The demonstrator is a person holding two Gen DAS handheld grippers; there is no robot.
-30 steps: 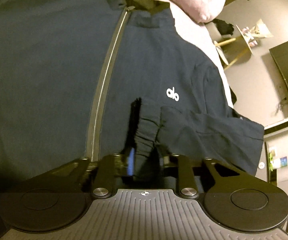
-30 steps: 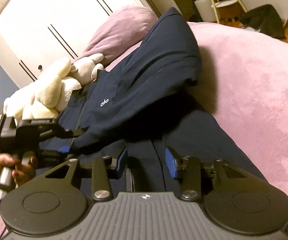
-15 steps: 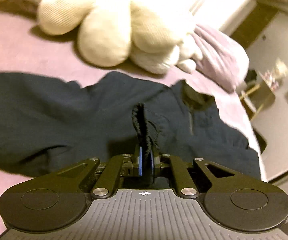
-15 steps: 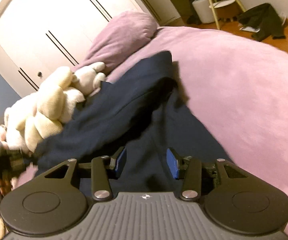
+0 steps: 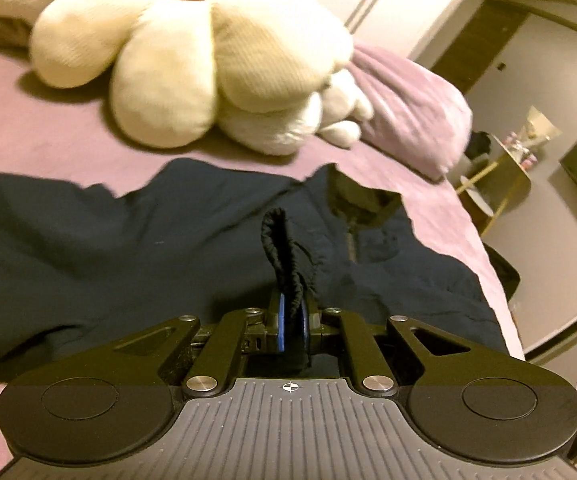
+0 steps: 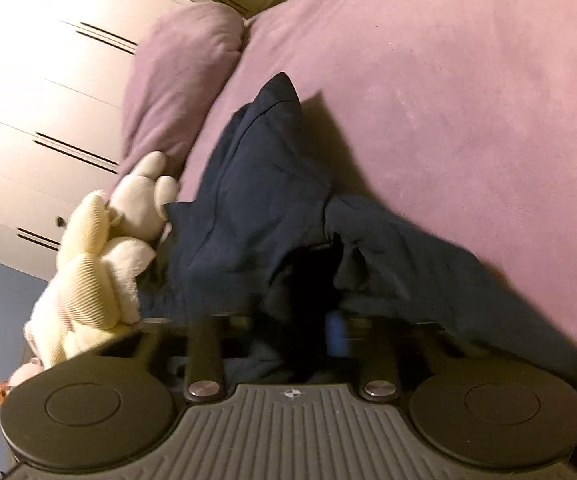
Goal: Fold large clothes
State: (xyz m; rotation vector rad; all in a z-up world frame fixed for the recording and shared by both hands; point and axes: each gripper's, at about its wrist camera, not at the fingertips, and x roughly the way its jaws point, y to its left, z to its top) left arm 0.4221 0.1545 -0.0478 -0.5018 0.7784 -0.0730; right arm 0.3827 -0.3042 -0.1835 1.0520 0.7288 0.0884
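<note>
Left claw [image 5: 291, 322] clamped on navy jacket [image 5: 128, 240] hem, right claw [image 6: 300, 328] buried in fabric, grip unclear.

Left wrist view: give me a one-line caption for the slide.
Left tongs shut on a bunched fold of the navy jacket spread on the purple bed, cream plush toy behind.

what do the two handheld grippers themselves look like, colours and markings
The left gripper and the right gripper look alike: a grey ribbed housing with a small crosshair mark at its front edge, a round black disc on each side, black linkage arms with silver pivot screws, and blue-padded fingers. No cables, sleeves or hands show in either view.
</note>
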